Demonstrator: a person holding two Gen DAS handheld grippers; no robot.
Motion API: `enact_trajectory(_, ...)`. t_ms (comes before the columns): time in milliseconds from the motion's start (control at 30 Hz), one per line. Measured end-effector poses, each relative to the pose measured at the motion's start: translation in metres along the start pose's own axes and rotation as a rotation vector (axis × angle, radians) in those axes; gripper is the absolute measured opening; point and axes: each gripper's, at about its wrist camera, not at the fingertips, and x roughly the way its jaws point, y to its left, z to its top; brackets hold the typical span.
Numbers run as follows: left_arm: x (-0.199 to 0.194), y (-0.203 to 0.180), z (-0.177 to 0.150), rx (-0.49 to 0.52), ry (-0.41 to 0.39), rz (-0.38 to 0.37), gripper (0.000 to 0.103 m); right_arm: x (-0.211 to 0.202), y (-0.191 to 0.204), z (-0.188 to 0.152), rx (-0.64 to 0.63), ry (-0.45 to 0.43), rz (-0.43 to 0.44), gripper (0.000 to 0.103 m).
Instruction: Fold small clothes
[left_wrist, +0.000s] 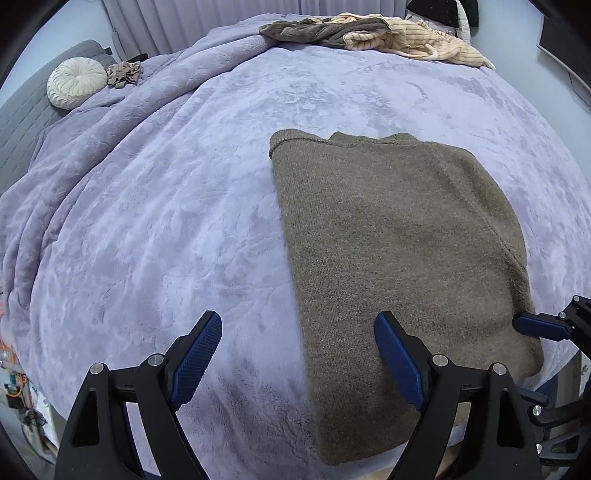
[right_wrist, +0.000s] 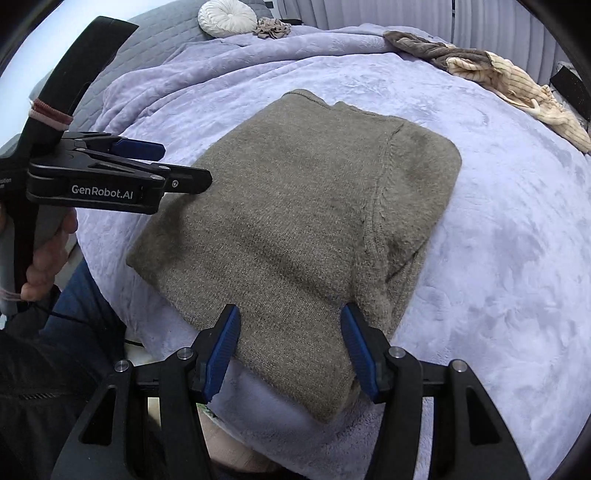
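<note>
A lavender blanket (left_wrist: 147, 221) covers the bed. The left gripper (left_wrist: 299, 343), jaws spread and empty, straddles the brown sweater's (left_wrist: 399, 236) left edge; the right gripper (right_wrist: 290, 332) hovers released over its near hem. Next fold likely needs both corners pinched evenly.

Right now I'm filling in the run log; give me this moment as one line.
stage: sweater folded flat on blanket | left gripper: open, empty | right gripper: open, over near edge | unfolded pile: far side
</note>
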Motion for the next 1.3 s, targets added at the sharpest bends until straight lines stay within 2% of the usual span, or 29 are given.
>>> enact_trajectory(67, -0.009, -0.001, 0.003, -0.016, -0.008, 0.008, 0.086, -0.014, 0.01, 0.009, -0.028, -0.025, -0.021, 0.074)
enact_trajectory(100, -0.013, -0.001, 0.004, -0.027, -0.015, 0.021, 0.086, -0.019, 0.013, 0.013, -0.037, -0.029, -0.054, 0.083)
enact_trajectory(167, -0.018, 0.001, 0.007, -0.047, -0.01, 0.029, 0.086, -0.026, 0.017, 0.023, -0.036, -0.03, -0.124, 0.083)
enact_trajectory(367, -0.028, 0.0, 0.007, -0.089, -0.008, 0.003, 0.086, -0.028, 0.008, 0.04, 0.062, 0.001, -0.171, 0.083)
enact_trajectory(467, -0.023, -0.005, 0.008, -0.07, 0.031, 0.039, 0.086, -0.025, 0.008, 0.043, 0.069, 0.016, -0.201, 0.083)
enact_trajectory(533, -0.018, -0.008, 0.008, -0.058, 0.067, 0.018, 0.086, -0.023, 0.007, 0.045, 0.076, 0.02, -0.2, 0.083)
enact_trajectory(800, -0.025, -0.009, 0.011, -0.09, 0.046, -0.01, 0.086, -0.023, 0.003, 0.044, 0.093, 0.034, -0.234, 0.083)
enact_trajectory(1067, -0.023, -0.011, 0.012, -0.094, 0.056, 0.065, 0.086, -0.024, 0.001, 0.05, 0.083, 0.031, -0.247, 0.083)
enact_trajectory(1300, -0.018, -0.007, 0.012, -0.122, 0.091, 0.049, 0.086, -0.025, -0.002, 0.056, 0.072, 0.039, -0.264, 0.083)
